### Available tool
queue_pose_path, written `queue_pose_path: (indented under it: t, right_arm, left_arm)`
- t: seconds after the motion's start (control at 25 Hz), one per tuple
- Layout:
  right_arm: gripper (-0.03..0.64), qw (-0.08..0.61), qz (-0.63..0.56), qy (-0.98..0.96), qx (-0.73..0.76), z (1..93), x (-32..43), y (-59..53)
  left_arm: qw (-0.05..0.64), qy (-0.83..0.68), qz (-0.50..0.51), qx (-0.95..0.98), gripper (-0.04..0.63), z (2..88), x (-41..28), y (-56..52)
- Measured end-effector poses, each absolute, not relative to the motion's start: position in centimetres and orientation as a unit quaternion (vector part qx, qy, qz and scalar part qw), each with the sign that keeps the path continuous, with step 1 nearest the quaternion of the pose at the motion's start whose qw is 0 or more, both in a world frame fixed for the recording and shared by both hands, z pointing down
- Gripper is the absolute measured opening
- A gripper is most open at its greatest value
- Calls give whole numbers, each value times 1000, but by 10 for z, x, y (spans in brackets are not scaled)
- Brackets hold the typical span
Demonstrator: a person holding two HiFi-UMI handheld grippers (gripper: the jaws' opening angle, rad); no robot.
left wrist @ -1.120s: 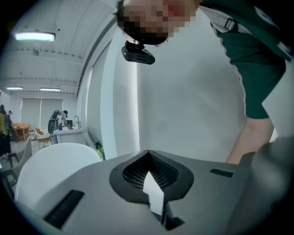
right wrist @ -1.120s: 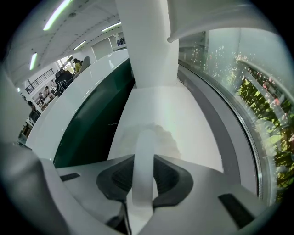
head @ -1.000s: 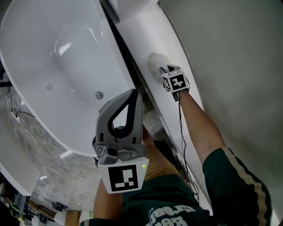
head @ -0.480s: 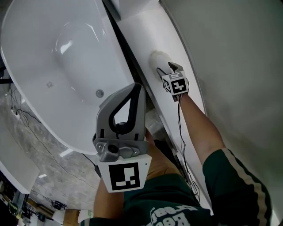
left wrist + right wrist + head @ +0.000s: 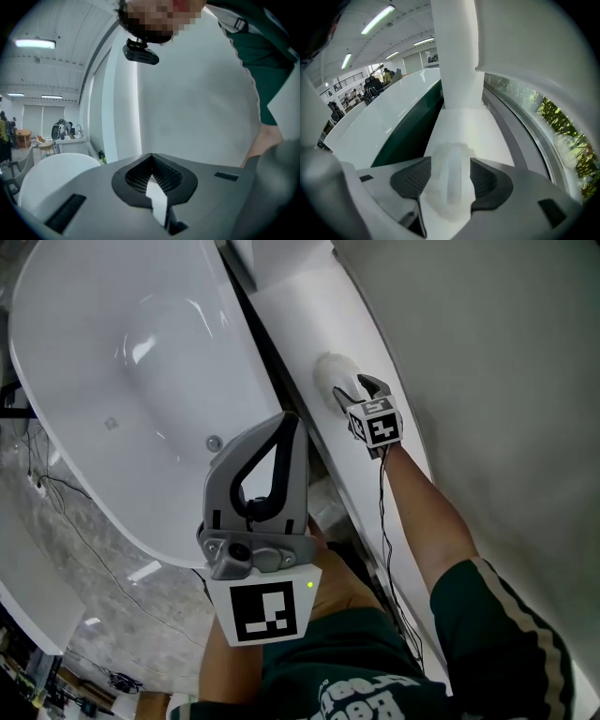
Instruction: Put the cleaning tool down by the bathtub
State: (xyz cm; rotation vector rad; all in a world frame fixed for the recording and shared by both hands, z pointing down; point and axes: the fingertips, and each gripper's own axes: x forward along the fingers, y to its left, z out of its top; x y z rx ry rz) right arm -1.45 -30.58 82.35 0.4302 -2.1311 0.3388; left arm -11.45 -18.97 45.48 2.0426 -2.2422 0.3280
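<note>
Since a second ago your right tongs (image 5: pixel 361 388) have just been opening, spreading away from the white cleaning tool (image 5: pixel 328 371). At the left lies the white bathtub (image 5: pixel 112 381). Your left tongs (image 5: pixel 286 423) hang near its rim, pressed together with nothing between them. Right of the tub, the cleaning tool rests on the white ledge (image 5: pixel 309 306), between the widely spread right tongs, whose pads do not press it.
</note>
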Motion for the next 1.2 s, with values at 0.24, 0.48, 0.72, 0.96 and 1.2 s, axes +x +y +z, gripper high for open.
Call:
queue_pose_path:
  t: [0.24,0.48,0.72,0.96,1.2]
  right_arm:
    - [256,427,123,-880,169,780,-15,-305]
    - [256,373,110,-898,206,712,-18,-303]
    - [256,310,85,-919,231,619,-24,-294]
    - [256,243,34,-935,254,517,-20,-267]
    - [256,167,3,-943,289,415,-7,-231]
  left_arm:
    - [41,-729,91,677,8,425,-102,-181]
    - [13,-692,69,719,8,385,-81,-168]
    - [-11,-657,96,747,8,356,-68,-161]
    - [-44,-624,115,772,8,321,-53,-141]
    - [-71,-609,102,784,8,280,-49,-119]
